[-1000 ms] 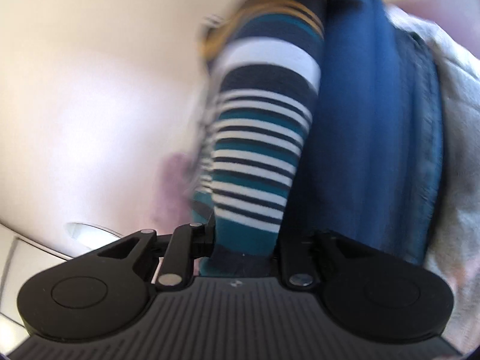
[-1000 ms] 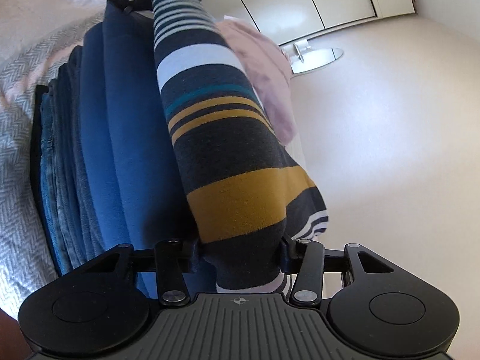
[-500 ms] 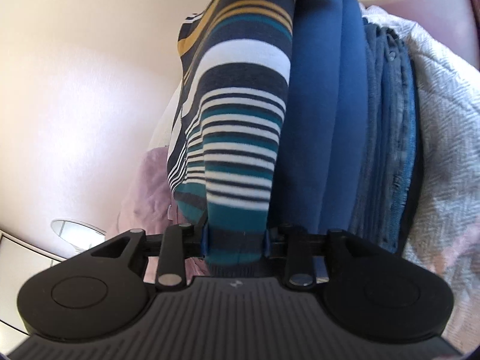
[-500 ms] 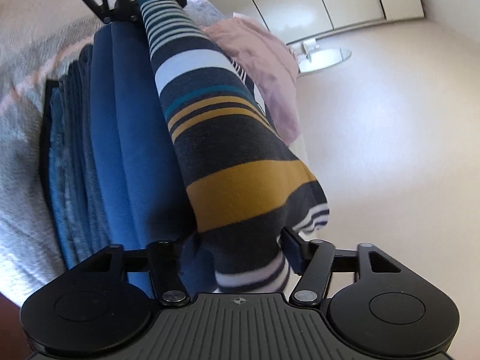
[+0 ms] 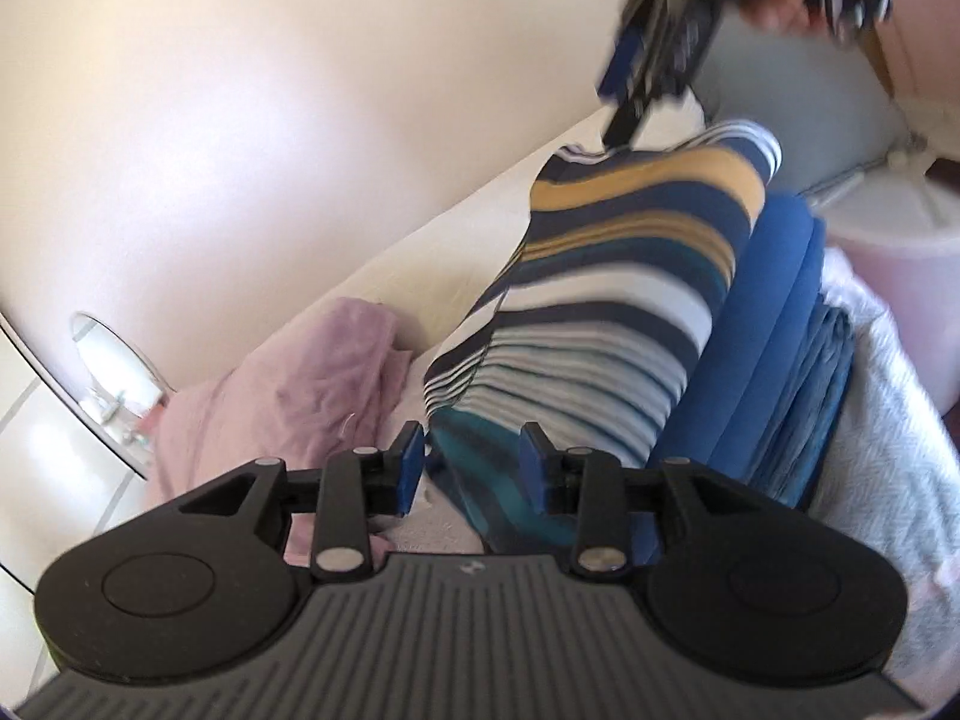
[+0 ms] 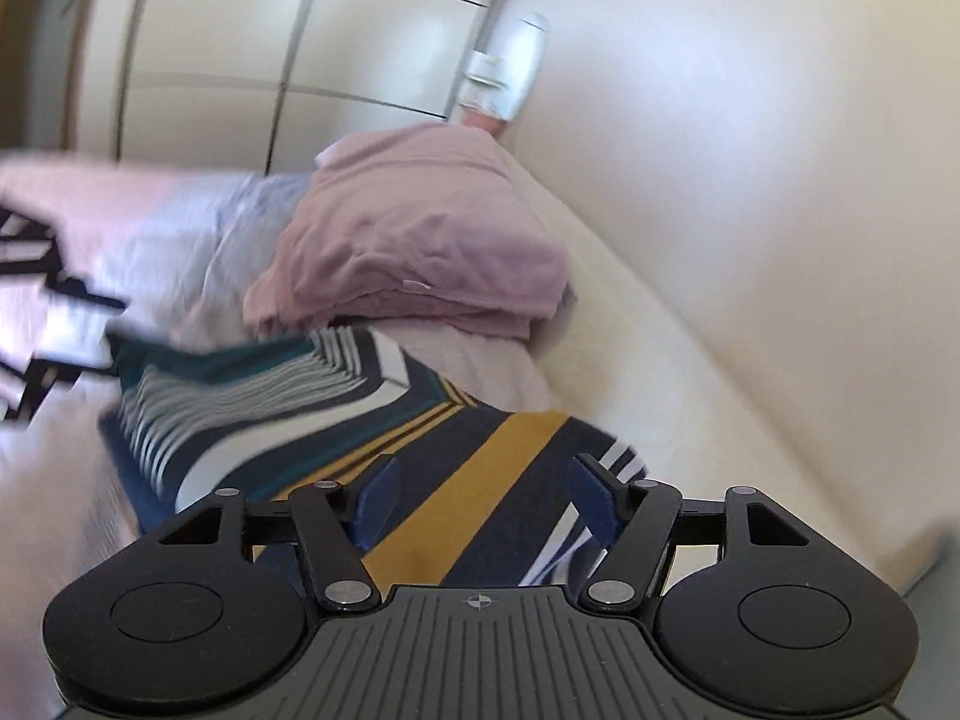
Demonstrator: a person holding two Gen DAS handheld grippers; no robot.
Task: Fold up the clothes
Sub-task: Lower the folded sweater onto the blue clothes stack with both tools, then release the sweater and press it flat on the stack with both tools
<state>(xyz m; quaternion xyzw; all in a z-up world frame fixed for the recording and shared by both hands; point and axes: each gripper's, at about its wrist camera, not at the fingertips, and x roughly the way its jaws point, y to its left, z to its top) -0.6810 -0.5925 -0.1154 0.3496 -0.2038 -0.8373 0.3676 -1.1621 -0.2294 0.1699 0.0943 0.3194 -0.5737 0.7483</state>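
Note:
A folded striped garment [image 5: 606, 312], navy, white, teal and mustard, lies on top of a stack of folded blue clothes [image 5: 774, 336]. It also shows in the right wrist view [image 6: 372, 420]. My left gripper [image 5: 474, 468] is open, its blue pads on either side of the garment's teal end without gripping it. My right gripper [image 6: 486, 498] is open over the mustard end, the pads apart from the cloth. The right gripper also appears blurred at the top of the left wrist view [image 5: 654, 60].
A crumpled pink garment [image 6: 414, 252] lies on the bed beside the stack, near the cream wall; it also shows in the left wrist view [image 5: 288, 396]. A light herringbone bedspread [image 5: 888, 468] lies under the stack. White cupboard doors [image 6: 240, 60] stand behind.
Both grippers opened and let go of the striped garment, which now rests on the blue stack. Both have pulled back and tilted; the views are blurred with motion.

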